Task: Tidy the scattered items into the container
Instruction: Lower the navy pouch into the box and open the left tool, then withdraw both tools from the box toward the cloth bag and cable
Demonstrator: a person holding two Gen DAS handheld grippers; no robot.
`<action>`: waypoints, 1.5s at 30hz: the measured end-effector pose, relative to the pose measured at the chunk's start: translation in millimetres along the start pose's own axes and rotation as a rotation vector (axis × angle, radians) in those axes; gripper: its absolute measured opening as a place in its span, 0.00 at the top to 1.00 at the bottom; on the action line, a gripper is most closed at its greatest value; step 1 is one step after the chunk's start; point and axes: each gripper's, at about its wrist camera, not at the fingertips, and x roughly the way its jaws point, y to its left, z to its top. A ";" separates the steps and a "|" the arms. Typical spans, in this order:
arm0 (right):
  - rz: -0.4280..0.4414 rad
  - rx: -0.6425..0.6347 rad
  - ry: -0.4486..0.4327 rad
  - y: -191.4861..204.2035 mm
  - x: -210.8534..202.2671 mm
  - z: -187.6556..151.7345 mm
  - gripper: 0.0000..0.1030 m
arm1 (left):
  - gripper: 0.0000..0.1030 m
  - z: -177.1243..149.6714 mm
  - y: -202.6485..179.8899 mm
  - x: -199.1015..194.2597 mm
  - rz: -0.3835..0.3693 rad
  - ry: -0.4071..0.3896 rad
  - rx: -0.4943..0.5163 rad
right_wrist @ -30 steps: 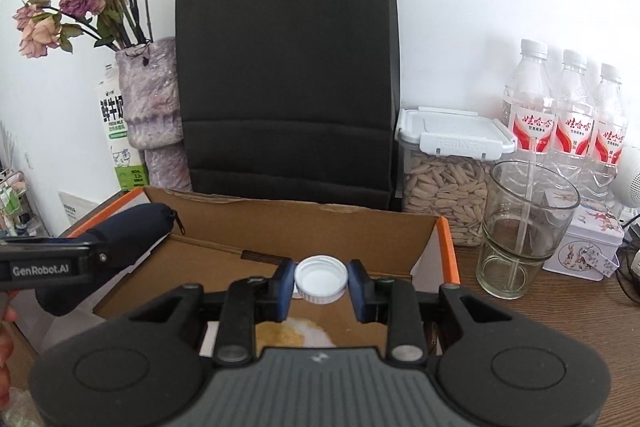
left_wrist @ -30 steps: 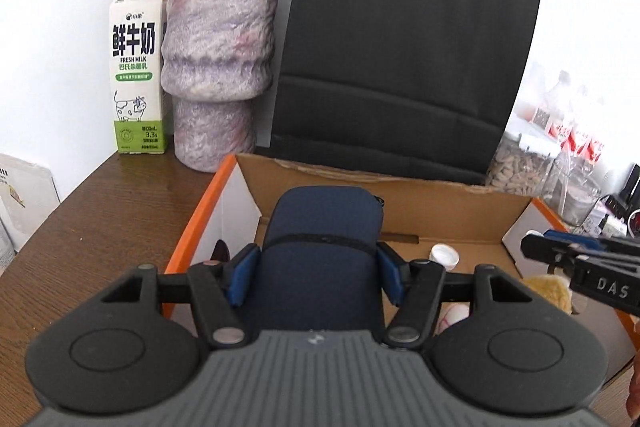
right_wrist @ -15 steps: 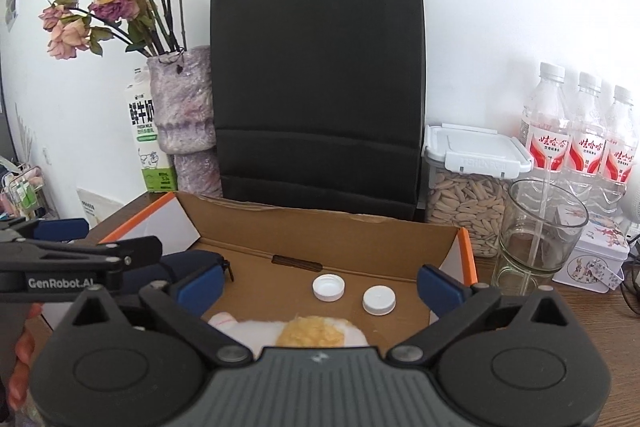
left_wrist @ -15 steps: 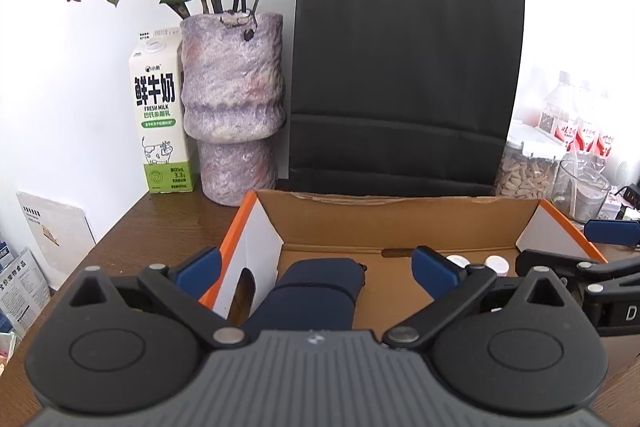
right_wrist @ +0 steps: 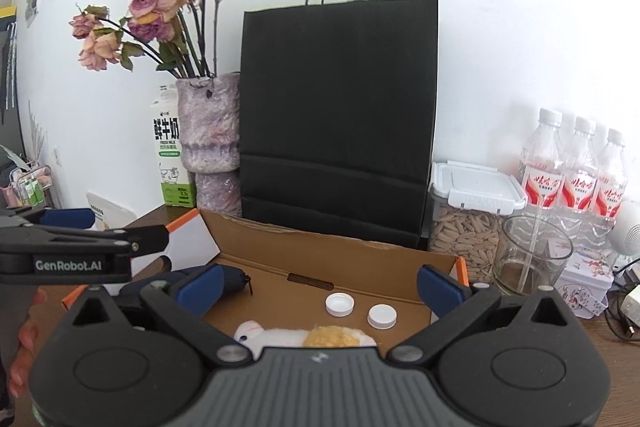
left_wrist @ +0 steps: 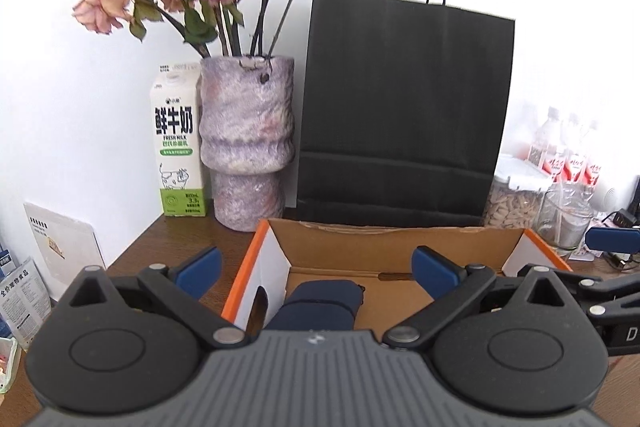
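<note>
- Standing open on the wooden table (right_wrist: 624, 359), the cardboard box (right_wrist: 332, 259) serves as landmark for every entry.
- Left of the box: a milk carton (left_wrist: 179, 143) and a mottled vase (left_wrist: 246, 143) of dried roses, both against the wall.
- Behind the box: a black paper bag (right_wrist: 340, 115), upright, its base close against the box's rear wall.
- Inside the box, left end: a dark blue pouch (left_wrist: 320, 307) lying on the floor of the box.
- Inside the box, front middle: a white and yellow plush toy (right_wrist: 304, 337), partly hidden by the tool body.
- Inside the box, right of centre: two white bottle caps (right_wrist: 339, 304), side by side, apart from each other.
- Right of the box: a lidded jar of seeds (right_wrist: 468, 227), a drinking glass (right_wrist: 532, 255), three water bottles (right_wrist: 576, 175) at the wall.
- Left gripper (left_wrist: 316, 267): jaws spread wide, having just been opening; nothing between them, the pouch lies below, untouched.
- Right gripper (right_wrist: 320, 281): jaws spread wide, having just been opening; nothing pinched, the caps lie loose beneath.
- A hand (right_wrist: 22, 351) shows at the left edge in the right wrist view, behind the left gripper.
</note>
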 end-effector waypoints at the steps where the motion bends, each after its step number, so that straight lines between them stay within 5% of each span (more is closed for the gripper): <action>1: -0.005 -0.004 -0.005 1.9 -4.9 -0.6 0.00 | 0.00 -0.3 1.1 -6.3 -0.005 -0.008 -0.001; 18: -0.028 -0.048 -0.044 20.3 -105.4 -42.9 0.00 | 0.00 -39.9 13.9 -106.1 -0.021 -0.066 0.021; 45: -0.058 0.018 0.122 36.1 -182.8 -145.8 0.00 | 0.00 -134.1 35.0 -195.4 0.020 0.065 0.030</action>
